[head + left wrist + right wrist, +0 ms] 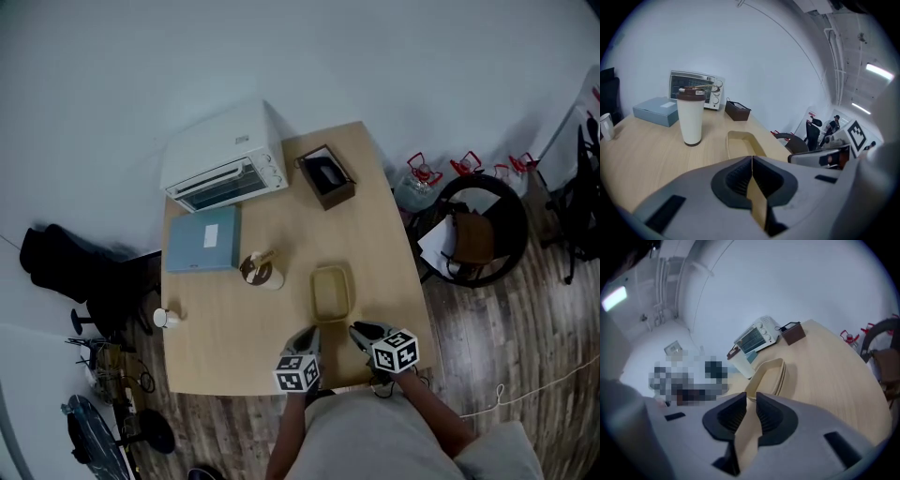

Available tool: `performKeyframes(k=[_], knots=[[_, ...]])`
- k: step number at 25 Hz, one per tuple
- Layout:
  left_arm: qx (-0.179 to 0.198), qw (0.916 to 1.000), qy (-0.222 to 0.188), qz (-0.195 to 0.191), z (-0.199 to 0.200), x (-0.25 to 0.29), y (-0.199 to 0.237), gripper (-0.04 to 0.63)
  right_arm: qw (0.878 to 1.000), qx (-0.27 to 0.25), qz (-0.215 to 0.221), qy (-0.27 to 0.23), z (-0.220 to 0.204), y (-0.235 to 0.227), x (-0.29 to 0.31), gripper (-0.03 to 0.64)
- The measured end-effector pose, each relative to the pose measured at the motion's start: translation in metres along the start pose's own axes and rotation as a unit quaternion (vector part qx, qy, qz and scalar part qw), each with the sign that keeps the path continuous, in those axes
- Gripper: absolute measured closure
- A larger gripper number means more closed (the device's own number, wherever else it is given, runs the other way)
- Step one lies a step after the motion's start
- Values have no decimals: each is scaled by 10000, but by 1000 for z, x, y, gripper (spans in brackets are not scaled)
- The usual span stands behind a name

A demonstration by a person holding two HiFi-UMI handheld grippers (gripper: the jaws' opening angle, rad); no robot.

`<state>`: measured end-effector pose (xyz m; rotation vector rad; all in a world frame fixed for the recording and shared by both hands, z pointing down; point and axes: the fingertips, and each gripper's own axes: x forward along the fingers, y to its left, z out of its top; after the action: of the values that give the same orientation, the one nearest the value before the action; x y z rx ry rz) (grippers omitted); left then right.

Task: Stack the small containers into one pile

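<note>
Tan small containers (332,292) sit nested in one pile on the wooden table (216,337), near its front edge; two rims show one inside the other in the right gripper view (774,373). My left gripper (307,336) (752,161) is shut on the pile's near rim, with a thin tan wall pinched between its pads. My right gripper (361,330) (751,397) has its jaws slightly apart around the same near rim; the tan wall stands between the pads and they do not press on it.
A white tumbler with a brown lid (261,270) (690,115) stands just left of the pile. Behind are a blue box (203,238), a white toaster oven (225,159) and a dark open box (326,176). A small white cup (165,318) sits at the left edge. A chair (478,230) stands right of the table.
</note>
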<state>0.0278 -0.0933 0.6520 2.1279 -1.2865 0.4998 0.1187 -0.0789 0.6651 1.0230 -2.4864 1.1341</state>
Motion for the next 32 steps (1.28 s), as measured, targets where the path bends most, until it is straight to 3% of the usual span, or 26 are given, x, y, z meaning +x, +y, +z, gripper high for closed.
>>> performKeyframes(k=[2,7,14,19,26,32], knots=[[-5,9999,-84,79,6,1,-6,589,9998,119,107,-149,3,-4,-9,552],[19,9994,-279,223,15,2,-24,589,9986,-444,178,-243,23,-13,-25,552],[-249,9979,-494,348,3,0,-62,589,9915,-1207,467,-146,23,-6,-54,541],[-306,9966,-643,413,-10,-2,-94,589,9893,-1365,289,-418,22,-17,-76,541],[-437,9958,-664,446,-27,1,-129,589,9872,-1501,500,-190,-6,-16,-102,540],[-531,9919,-840,788,-40,-17,-132,589,9829,-1721,656,-69,-23,-9,-114,535]])
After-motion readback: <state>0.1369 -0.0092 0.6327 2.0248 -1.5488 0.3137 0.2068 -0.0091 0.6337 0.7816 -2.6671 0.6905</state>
